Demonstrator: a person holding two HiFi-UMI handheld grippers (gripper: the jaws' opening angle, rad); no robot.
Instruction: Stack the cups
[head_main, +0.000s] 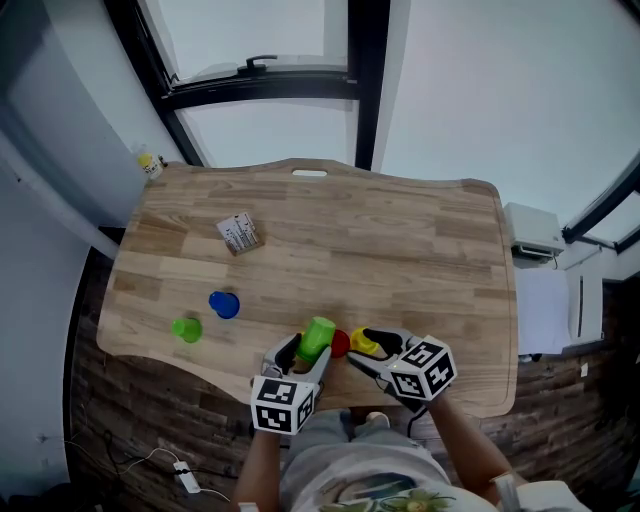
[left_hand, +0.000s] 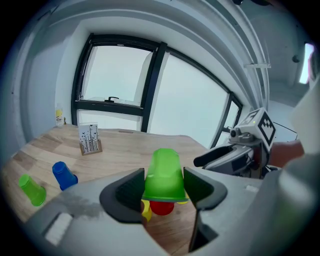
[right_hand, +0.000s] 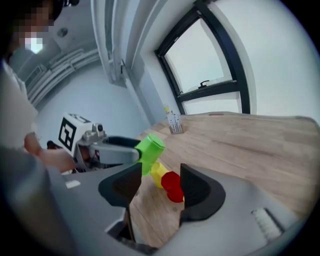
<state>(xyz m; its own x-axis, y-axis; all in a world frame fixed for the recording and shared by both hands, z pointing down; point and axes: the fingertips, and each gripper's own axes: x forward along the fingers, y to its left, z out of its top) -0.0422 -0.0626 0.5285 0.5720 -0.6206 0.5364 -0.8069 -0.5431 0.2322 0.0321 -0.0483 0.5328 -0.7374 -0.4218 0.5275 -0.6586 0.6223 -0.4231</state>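
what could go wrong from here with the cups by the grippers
1. The left gripper pinches the upside-down green cup on its tapered wall, so it may slip out.
2. The red cup sits between the right gripper's open jaws near the table's front edge, with the yellow cup beside it. A nudge could knock them off.

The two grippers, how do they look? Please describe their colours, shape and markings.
The left gripper and the right gripper look alike: grey plastic bodies, each with two black, textured pads. Each carries a white cube printed with black square markers. No cables are visible.
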